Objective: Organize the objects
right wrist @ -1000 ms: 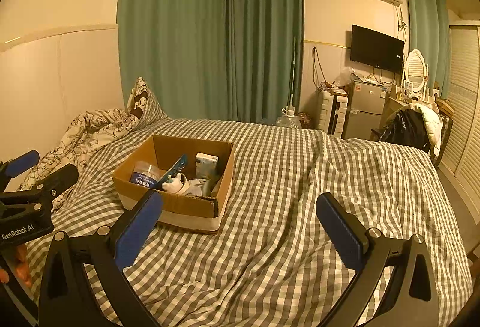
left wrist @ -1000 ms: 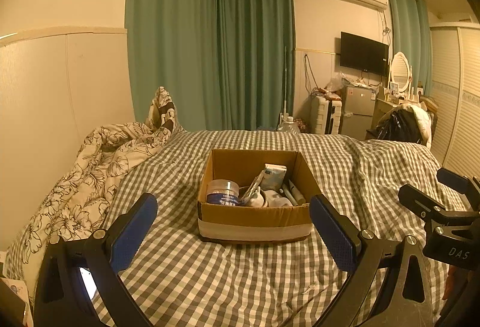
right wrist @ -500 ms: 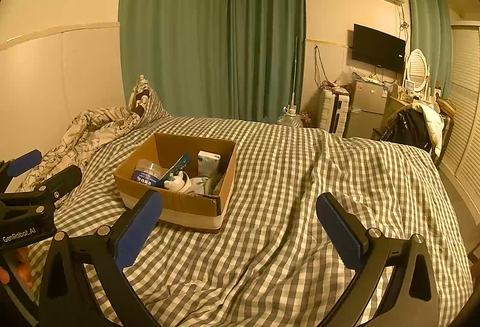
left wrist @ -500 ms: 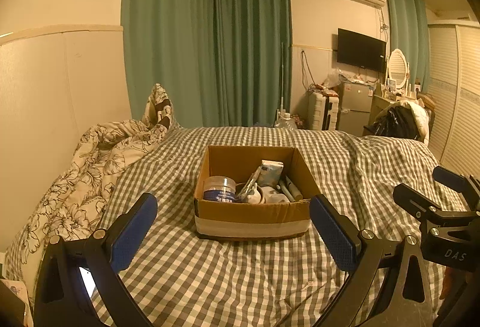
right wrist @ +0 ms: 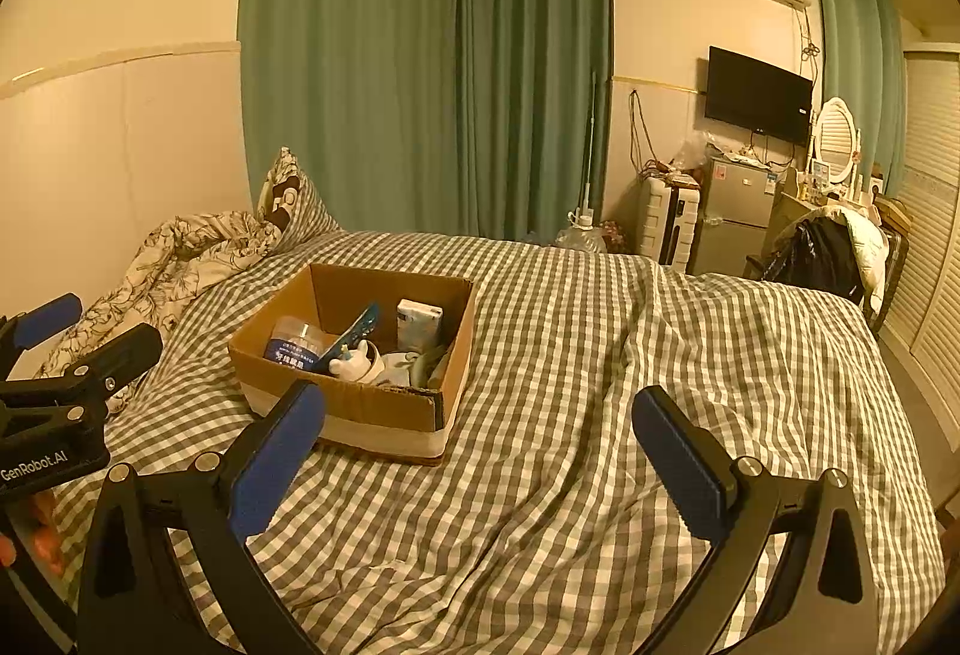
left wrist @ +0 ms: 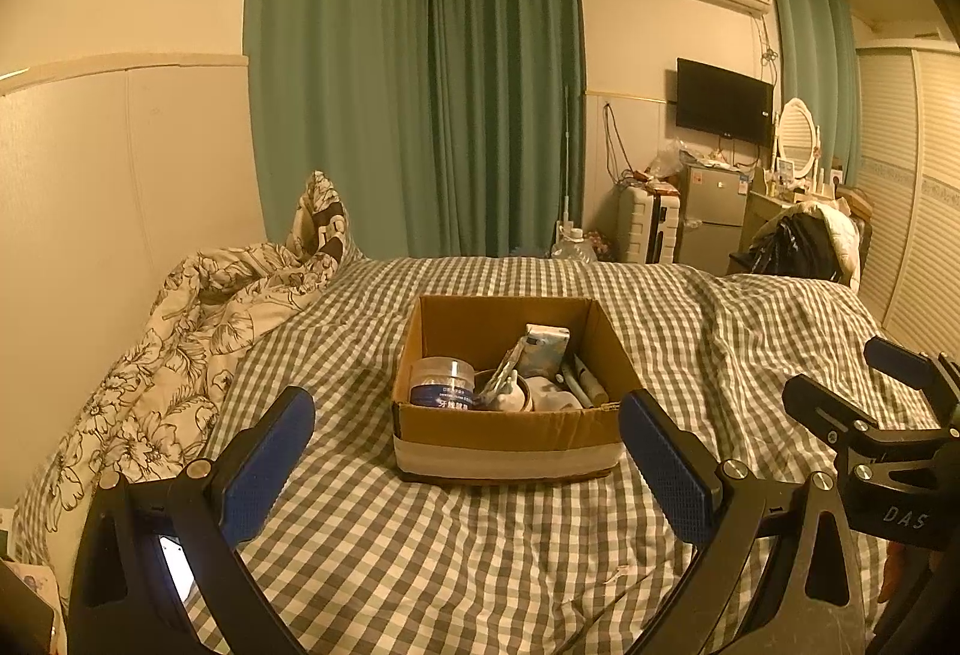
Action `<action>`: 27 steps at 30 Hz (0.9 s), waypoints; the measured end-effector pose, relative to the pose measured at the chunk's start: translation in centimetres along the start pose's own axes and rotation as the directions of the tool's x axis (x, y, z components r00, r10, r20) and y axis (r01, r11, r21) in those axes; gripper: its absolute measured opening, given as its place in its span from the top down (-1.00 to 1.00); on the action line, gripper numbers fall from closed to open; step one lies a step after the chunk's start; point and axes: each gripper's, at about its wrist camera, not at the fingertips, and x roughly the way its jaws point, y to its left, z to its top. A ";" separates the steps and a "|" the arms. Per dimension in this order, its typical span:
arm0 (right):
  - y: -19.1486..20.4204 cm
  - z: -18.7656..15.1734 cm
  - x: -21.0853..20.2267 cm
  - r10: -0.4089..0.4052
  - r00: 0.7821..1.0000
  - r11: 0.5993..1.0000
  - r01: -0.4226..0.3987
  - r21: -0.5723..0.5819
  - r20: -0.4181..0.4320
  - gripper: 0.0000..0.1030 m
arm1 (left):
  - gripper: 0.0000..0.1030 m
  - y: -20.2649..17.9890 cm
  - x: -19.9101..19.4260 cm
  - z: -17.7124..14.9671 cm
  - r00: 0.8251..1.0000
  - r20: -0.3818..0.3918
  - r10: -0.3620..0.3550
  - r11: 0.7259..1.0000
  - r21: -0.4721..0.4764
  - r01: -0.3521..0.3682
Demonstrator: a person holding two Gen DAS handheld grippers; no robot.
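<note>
The left hand-held gripper (left wrist: 467, 466) hangs above the near part of the bed (left wrist: 456, 547), jaws spread wide and holding nothing. The right hand-held gripper (right wrist: 479, 454) is likewise wide and empty, over bare checked cover to the right of the cardboard box (left wrist: 507, 427).

The box sits on the bed, open-topped, with a pale band around its base. From the left wrist view it lies straight ahead, framed between the two blue pads (left wrist: 269, 466), but well apart from them. In this view the contents read as follows: a clear jar with a blue label (left wrist: 442, 385) at near left, a tissue pack (left wrist: 545, 349) standing toward the far side, and two tube-like items (left wrist: 583, 383) along the right wall, too small to identify.

The right wrist view shows the same box from its right corner, and adds a small white figurine (right wrist: 354, 362) and a blue flat item (right wrist: 354, 332) leaning across the middle. The tubes are not discernible there.

A floral quilt (left wrist: 180, 331) is bunched at the left of the bed. Each view catches the other gripper at its edge.
</note>
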 end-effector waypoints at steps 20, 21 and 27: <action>0.3 0.0 0.2 -0.001 1.000 1.000 0.001 -0.007 -0.011 -0.99 | -1.00 0.2 0.1 0.2 1.000 -0.005 0.004 1.000 0.005 -0.004; 0.3 0.0 0.2 -0.002 1.000 1.000 0.001 -0.007 -0.011 -0.99 | -1.00 0.2 0.1 0.2 1.000 -0.006 0.013 1.000 0.007 -0.013; 0.2 0.0 0.2 -0.001 1.000 1.000 0.001 -0.008 -0.012 -0.99 | -1.00 0.4 0.3 0.0 1.000 -0.004 0.023 1.000 0.008 -0.023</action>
